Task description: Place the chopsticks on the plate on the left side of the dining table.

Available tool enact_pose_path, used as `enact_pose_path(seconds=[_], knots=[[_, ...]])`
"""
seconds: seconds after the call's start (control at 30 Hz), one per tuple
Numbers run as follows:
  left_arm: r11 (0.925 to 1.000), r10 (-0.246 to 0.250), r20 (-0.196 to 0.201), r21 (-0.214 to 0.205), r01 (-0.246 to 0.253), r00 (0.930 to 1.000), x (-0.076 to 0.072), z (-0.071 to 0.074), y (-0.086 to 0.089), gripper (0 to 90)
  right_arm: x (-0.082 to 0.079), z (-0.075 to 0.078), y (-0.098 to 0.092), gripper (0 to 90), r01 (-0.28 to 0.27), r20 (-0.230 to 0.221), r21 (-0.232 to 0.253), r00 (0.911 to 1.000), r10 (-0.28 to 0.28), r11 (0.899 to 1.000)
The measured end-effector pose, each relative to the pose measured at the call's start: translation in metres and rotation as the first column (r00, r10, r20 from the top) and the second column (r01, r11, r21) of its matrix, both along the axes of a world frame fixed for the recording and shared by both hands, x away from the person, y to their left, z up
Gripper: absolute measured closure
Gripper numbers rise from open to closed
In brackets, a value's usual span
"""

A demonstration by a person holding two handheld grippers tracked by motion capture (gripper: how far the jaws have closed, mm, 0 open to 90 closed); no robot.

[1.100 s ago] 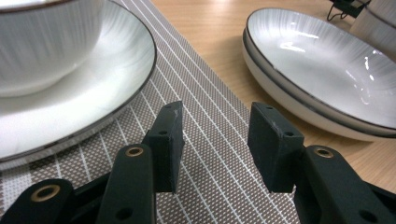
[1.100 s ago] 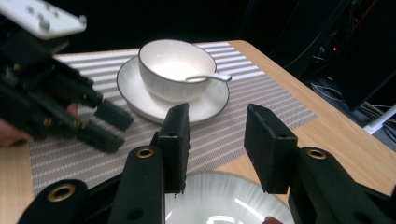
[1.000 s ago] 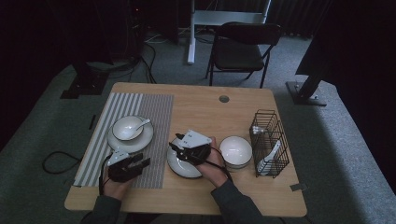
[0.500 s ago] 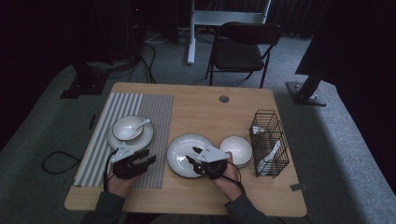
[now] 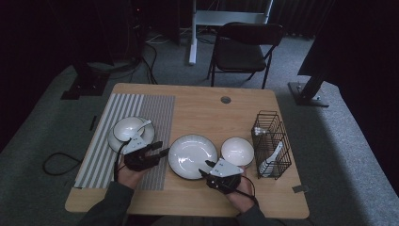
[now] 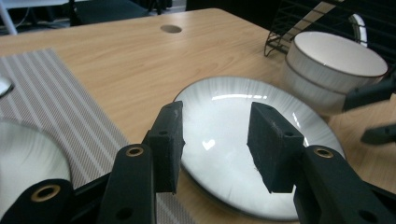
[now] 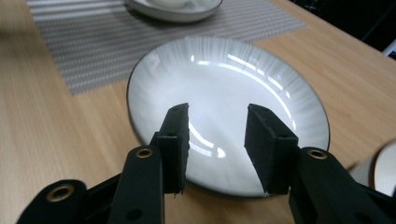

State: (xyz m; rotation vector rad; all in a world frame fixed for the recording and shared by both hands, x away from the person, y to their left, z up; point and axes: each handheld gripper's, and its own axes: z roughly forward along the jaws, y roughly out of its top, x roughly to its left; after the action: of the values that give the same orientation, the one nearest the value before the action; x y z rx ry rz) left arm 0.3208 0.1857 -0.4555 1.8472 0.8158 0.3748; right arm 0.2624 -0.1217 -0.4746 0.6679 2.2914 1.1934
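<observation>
A white plate [image 5: 193, 156] lies flat on the bare wood of the table [image 5: 207, 113], just right of the striped mat [image 5: 127, 136] and left of a white bowl [image 5: 237, 151], with both grippers drawn up at its near side. The left gripper [image 5: 160, 149], held over the mat's right edge, points across at the plate's left rim; its jaws stand apart with nothing between them, and in the left gripper view the plate [image 6: 247, 140] shows through the gap. The right gripper [image 5: 203, 170] sits at the plate's near right edge, jaws likewise parted and empty (the right gripper view looks straight over the plate [image 7: 224, 107] toward the mat [image 7: 140, 42]). Whether either tip touches the rim is hard to tell from the high view. On the mat, a second plate [image 5: 117, 141] carries a small bowl [image 5: 126, 128] with a spoon [image 5: 143, 125] resting in it. A black wire rack [image 5: 272, 143] stands at the table's right side, near the bowl, holding something white. A dark folding chair [image 5: 244, 47] stands beyond the far edge of the table.
</observation>
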Motion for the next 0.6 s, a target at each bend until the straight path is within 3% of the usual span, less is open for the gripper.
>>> enact_pose_path(seconds=[0.3,0.6], knots=[[0.9960,-0.090,0.032,0.009,0.089,0.9955,0.017,0.017,-0.031,56.5,-0.013,-0.013,-0.018,58.4,0.009,-0.022,-0.037,0.9997,-0.010,0.999],[0.9860,-0.166,0.071,0.026,0.165,0.9835,0.031,0.034,-0.063,56.9,-0.019,-0.025,-0.031,58.4,0.039,-0.052,-0.031,0.9978,-0.041,0.999]])
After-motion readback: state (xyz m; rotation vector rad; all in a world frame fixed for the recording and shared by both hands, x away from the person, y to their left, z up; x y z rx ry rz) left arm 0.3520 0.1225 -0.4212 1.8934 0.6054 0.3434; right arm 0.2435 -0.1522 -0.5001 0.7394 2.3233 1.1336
